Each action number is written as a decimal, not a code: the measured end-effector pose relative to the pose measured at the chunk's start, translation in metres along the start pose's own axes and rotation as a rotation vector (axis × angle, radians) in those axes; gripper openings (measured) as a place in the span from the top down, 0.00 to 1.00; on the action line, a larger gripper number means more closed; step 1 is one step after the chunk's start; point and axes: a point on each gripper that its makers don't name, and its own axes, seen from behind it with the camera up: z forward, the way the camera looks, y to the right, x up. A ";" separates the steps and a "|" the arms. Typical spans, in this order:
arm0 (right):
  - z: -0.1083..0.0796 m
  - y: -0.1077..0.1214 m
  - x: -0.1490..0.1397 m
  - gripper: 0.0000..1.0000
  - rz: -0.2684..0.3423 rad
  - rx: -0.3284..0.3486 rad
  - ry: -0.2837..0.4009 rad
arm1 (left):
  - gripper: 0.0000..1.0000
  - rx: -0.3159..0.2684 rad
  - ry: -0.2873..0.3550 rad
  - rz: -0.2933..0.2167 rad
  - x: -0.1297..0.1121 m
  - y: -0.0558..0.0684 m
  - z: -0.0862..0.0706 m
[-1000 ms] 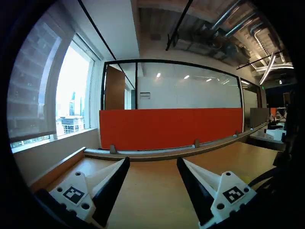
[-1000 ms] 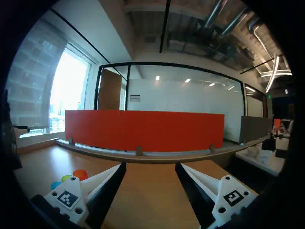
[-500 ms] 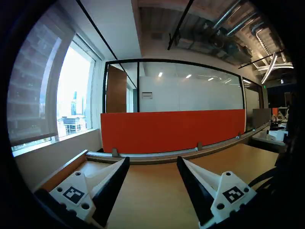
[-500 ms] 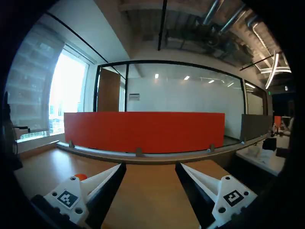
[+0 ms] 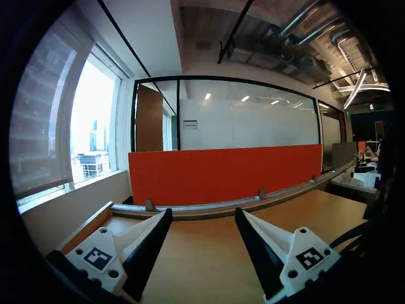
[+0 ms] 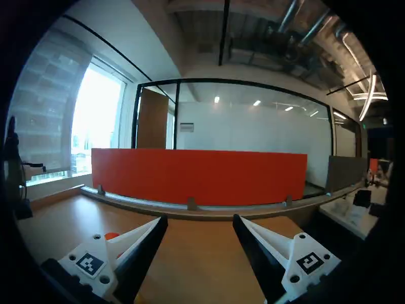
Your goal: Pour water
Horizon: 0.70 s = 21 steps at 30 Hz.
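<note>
Left gripper [image 5: 203,212] and right gripper [image 6: 200,219], fingers spread apart, facing across a wooden desk [image 5: 202,268].
In the right gripper view, a small orange-red object [image 6: 111,235], mostly hidden and too little seen to identify, lies just beside that gripper's finger at 8 o'clock. An orange partition [image 6: 202,175] stands at 12 o'clock.

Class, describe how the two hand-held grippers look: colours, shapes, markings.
The left hand-held gripper and the right hand-held gripper look alike: two white wedge-shaped fingers tapering forward, black inner faces, round holes, and a square black-and-white marker on each finger. Dark cables curve beside the left one.
</note>
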 end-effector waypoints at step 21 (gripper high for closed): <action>0.006 -0.040 0.008 0.00 -0.168 0.244 -0.074 | 0.09 -0.254 -0.041 0.128 0.003 0.040 0.004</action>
